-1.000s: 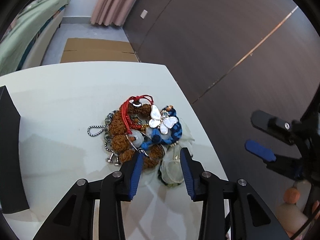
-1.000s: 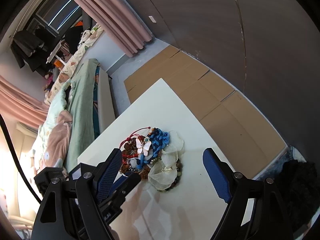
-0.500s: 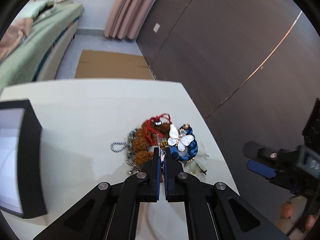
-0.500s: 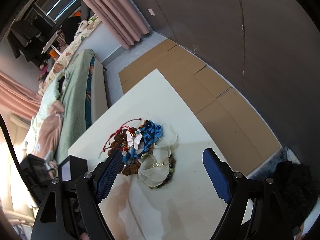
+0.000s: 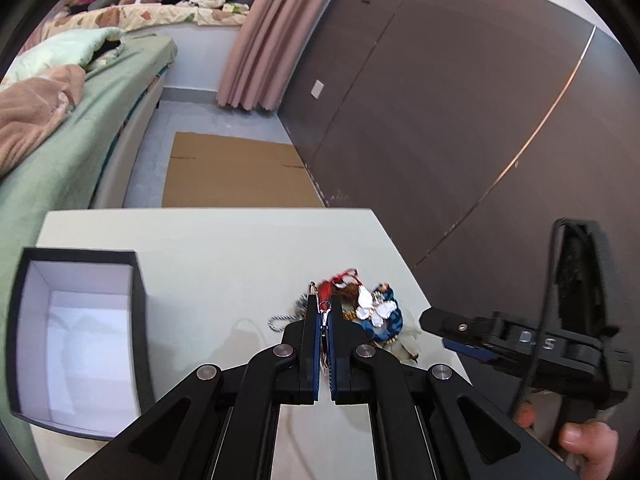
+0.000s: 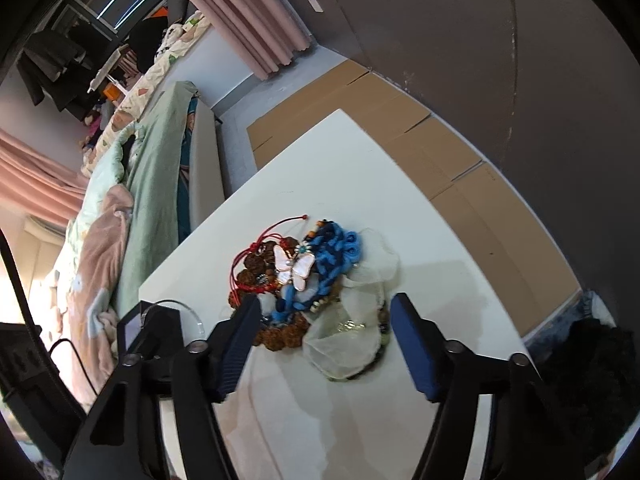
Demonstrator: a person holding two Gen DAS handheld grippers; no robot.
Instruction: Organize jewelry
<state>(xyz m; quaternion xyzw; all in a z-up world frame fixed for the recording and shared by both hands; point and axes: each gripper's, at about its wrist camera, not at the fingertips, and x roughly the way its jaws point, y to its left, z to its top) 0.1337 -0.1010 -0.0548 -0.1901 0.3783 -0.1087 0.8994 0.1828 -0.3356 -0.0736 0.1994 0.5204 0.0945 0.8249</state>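
White tabletop [image 5: 224,248] is seen from the left wrist, with a green-covered bed [image 5: 80,128] and pink curtain [image 5: 264,36] behind. The left gripper [image 5: 324,308] is pressed together, a small silver clasp [image 5: 324,309] pinched between its blue pads. An open black box [image 5: 140,308] with a white lining stands at the left. The jewelry pile [image 5: 372,312] lies just beyond the tips.

From the right wrist, the right gripper [image 6: 324,312] is closing around the pile's near edge, its ribbed pads not pressing. A pearly butterfly pendant [image 6: 295,267], blue knotted cord [image 6: 336,248], knobbly brown beads [image 6: 280,336] and a sheer organza pouch [image 6: 348,332] are heaped together.
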